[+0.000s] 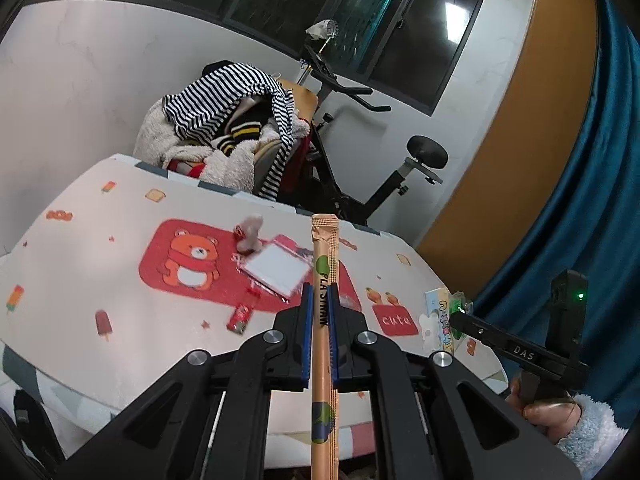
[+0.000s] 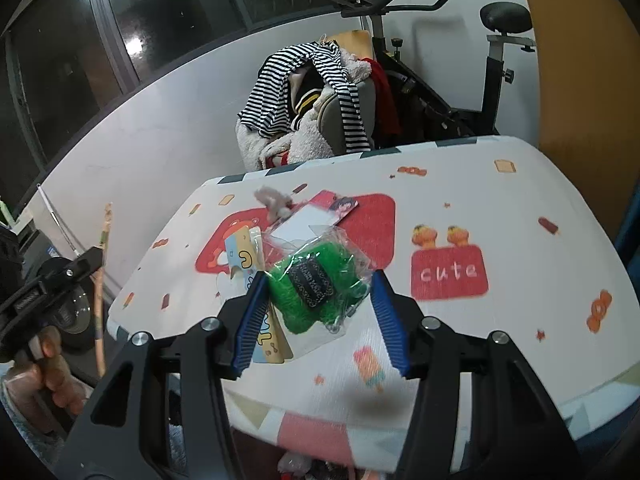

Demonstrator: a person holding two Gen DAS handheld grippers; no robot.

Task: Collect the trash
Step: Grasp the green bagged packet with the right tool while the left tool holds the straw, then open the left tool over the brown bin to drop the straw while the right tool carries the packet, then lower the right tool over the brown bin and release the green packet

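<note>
The left gripper [image 1: 320, 300] is clamped tight on a paper-wrapped straw [image 1: 325, 280] printed "PLA STRAW", which runs lengthwise between the blue pads and sticks out past the fingertips, lifted above the table [image 1: 80, 208] with its cartoon-print cloth. The right gripper [image 2: 316, 284] grasps a clear plastic packet of green material [image 2: 316, 280] bearing a small dark label; the packet fills the half-spread jaws, pressed against the left pad, while contact on the right pad is harder to judge, and it hangs in the air above the table [image 2: 520, 200]. A tall yellow and blue printed wrapper [image 2: 256, 280] shows alongside the packet, by the left pad; whether it is clamped with it cannot be told. Taking the red bear panel [image 1: 192, 260] on the cloth as landmark: a white card in a clear sleeve [image 1: 278, 270] lies on the panel's right part, a fuzzy pinkish-grey scrap [image 1: 250, 232] sits just beyond the card at the panel's far edge, and a small red wrapper [image 1: 240, 316] lies at the panel's near edge. A red "cute" patch [image 1: 396, 320] is printed to the right of the panel. Beyond the table's far edge stands a chair heaped with striped clothes [image 1: 228, 112], and right of that an exercise bike [image 1: 360, 152]. A hand in a fluffy cuff [image 1: 560, 416] grips the right tool's handle at the table's near right corner.
</note>
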